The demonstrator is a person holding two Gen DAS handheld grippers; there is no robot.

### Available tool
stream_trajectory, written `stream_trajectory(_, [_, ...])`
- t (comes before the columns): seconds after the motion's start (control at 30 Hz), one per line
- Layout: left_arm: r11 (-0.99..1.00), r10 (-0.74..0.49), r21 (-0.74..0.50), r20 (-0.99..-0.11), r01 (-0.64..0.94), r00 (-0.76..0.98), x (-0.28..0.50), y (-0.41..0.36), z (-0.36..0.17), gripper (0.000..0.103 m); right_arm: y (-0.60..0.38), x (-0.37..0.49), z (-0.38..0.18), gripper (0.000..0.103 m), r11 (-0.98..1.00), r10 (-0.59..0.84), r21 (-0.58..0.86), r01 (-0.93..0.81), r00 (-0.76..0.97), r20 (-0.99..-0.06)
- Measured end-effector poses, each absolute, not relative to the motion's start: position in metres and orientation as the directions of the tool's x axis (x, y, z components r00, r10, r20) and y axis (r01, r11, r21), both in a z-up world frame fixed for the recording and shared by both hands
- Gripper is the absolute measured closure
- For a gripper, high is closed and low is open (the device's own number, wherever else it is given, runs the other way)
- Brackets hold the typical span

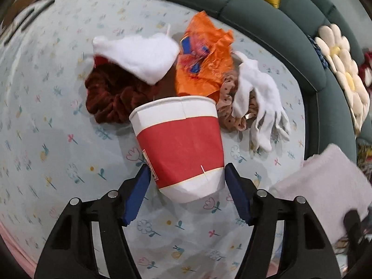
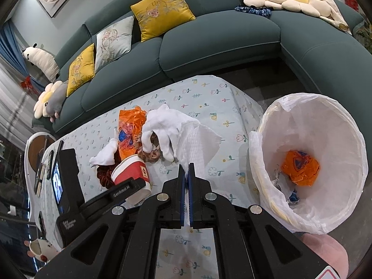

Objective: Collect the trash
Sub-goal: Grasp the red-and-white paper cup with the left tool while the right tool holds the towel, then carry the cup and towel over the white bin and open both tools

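A red and white paper cup [image 1: 181, 148] lies on its side on the floral tablecloth [image 1: 46, 139]. My left gripper [image 1: 187, 176] is open, its blue pads on either side of the cup's base. Behind the cup lie an orange wrapper [image 1: 204, 62], a white glove [image 1: 258, 100], a white cloth [image 1: 139, 55] and two scrunchies [image 1: 111, 95]. My right gripper [image 2: 186, 169] is shut on a white tissue [image 2: 197, 141] and holds it above the table, left of the lined bin [image 2: 311, 160]. The cup also shows in the right wrist view [image 2: 132, 169].
The bin holds an orange wrapper [image 2: 300, 167] and small scraps. A teal sofa [image 2: 209, 37] with cushions curves behind the table. A phone and remotes [image 2: 50, 162] lie at the table's left end. A mug [image 2: 39, 251] sits at the lower left.
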State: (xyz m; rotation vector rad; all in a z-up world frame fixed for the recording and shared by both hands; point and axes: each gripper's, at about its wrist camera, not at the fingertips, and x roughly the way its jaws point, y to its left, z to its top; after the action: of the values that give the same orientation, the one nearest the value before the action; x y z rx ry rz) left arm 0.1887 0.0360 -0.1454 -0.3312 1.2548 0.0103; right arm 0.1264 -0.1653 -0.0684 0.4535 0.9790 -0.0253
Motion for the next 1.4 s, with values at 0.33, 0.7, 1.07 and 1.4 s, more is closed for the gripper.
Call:
stream_trajectory(0.33, [0.973, -0.200, -0.231, -0.878, -0.020, 0.436, 0.160, 0.009, -0.091, 0.041, -0.165, 0.117, -0.051, 0.101, 0.904, 0.176, 0.368, 0.216, 0.597, -0.783])
stream_trajectory(0.7, [0.960, -0.278, -0.245, -0.831, 0.133, 0.482, 0.137, -0.045, -0.042, 0.041, -0.202, 0.085, -0.022, 0.101, 0.898, 0.117, 0.363, 0.251, 0.659, -0.743])
stream_trajectory(1.07, [0.900, -0.395, -0.248, -0.811, 0.359, 0.432, 0.114, -0.127, -0.024, 0.041, -0.266, 0.050, -0.018, 0.101, 0.866, 0.033, 0.360, 0.347, 0.679, -0.733])
stream_trajectory(1.4, [0.840, -0.437, -0.218, -0.814, 0.497, 0.382, 0.104, -0.193, -0.025, 0.040, -0.320, 0.029, -0.027, 0.100, 0.829, -0.036, 0.353, 0.434, 0.670, -0.741])
